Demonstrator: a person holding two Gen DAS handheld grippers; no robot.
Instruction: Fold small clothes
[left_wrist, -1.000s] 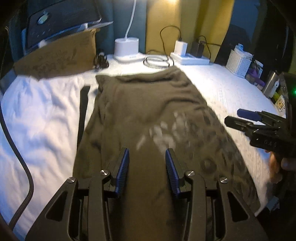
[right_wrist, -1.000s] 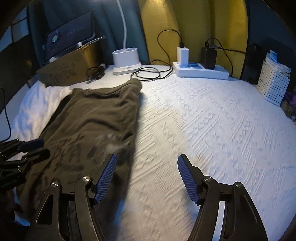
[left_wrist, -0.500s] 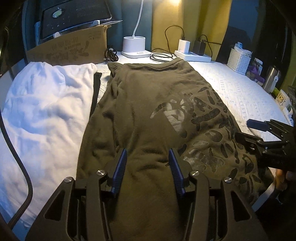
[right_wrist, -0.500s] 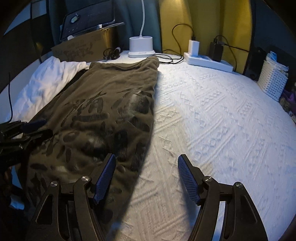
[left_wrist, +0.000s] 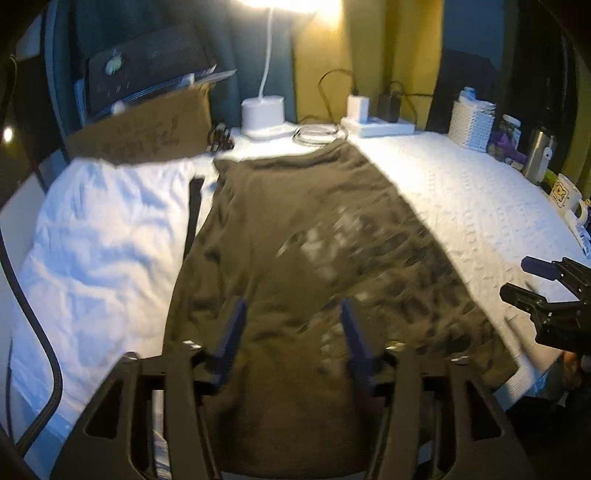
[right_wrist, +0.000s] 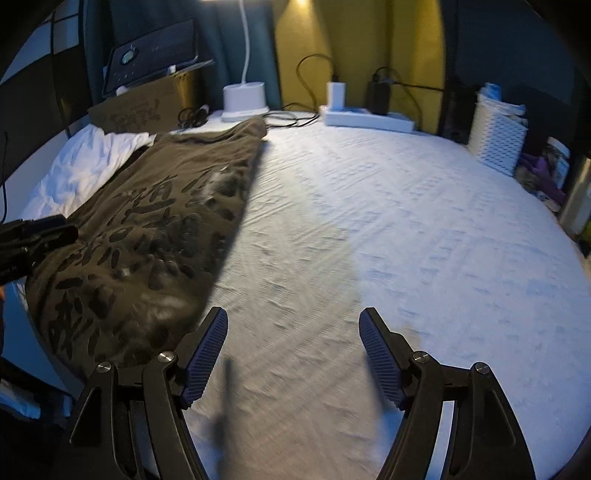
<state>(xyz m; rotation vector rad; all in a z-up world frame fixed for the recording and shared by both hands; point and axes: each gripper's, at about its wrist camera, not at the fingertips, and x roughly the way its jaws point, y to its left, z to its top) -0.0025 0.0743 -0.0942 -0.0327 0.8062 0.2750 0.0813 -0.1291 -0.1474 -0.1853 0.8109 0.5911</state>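
Note:
An olive-brown T-shirt (left_wrist: 295, 240) with a dark print lies flat and lengthwise on the white bed cover; it also shows at the left of the right wrist view (right_wrist: 155, 229). My left gripper (left_wrist: 293, 332) is open and empty, hovering over the shirt's near end. My right gripper (right_wrist: 293, 354) is open and empty above bare cover (right_wrist: 388, 229), to the right of the shirt's near edge. It also shows at the right edge of the left wrist view (left_wrist: 546, 284), and the left gripper shows at the left edge of the right wrist view (right_wrist: 33, 240).
A white garment (left_wrist: 99, 236) lies left of the shirt. At the back stand a cardboard box (left_wrist: 147, 133), a lamp base (left_wrist: 263, 114), a power strip with chargers (left_wrist: 380, 125) and a coiled cable (left_wrist: 319, 133). A white basket (right_wrist: 496, 136), a steel bottle (left_wrist: 537, 157) and a mug (left_wrist: 563, 192) stand at the right.
Both cameras have pulled back and tilted up a little, with motion blur. The left gripper's jaws look wider apart. The shirt lies as before.

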